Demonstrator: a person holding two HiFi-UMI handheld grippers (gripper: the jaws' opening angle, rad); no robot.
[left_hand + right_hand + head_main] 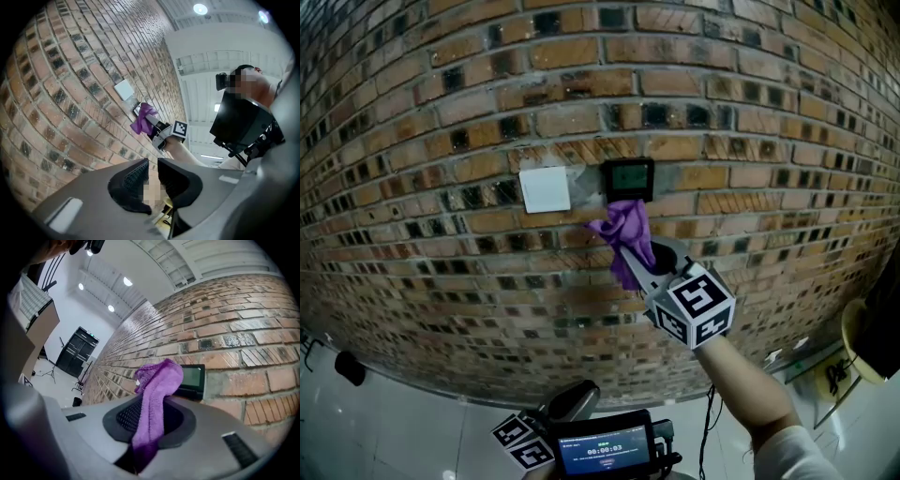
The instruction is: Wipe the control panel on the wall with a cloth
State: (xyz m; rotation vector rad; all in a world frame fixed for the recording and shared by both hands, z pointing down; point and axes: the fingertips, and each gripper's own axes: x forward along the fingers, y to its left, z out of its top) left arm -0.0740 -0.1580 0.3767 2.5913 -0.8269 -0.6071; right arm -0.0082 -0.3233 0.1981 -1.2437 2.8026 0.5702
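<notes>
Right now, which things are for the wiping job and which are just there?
For the job: purple fluffy cloth, clamped in the right gripper; dark rectangular control panel on the brick wall.
Just there: white square wall plate beside the panel; left gripper, empty, held low.

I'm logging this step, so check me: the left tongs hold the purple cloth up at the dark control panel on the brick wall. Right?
No, it is the right tongs that hold the purple cloth up at the dark control panel on the brick wall. The right gripper view shows the cloth pinched between them.
</notes>
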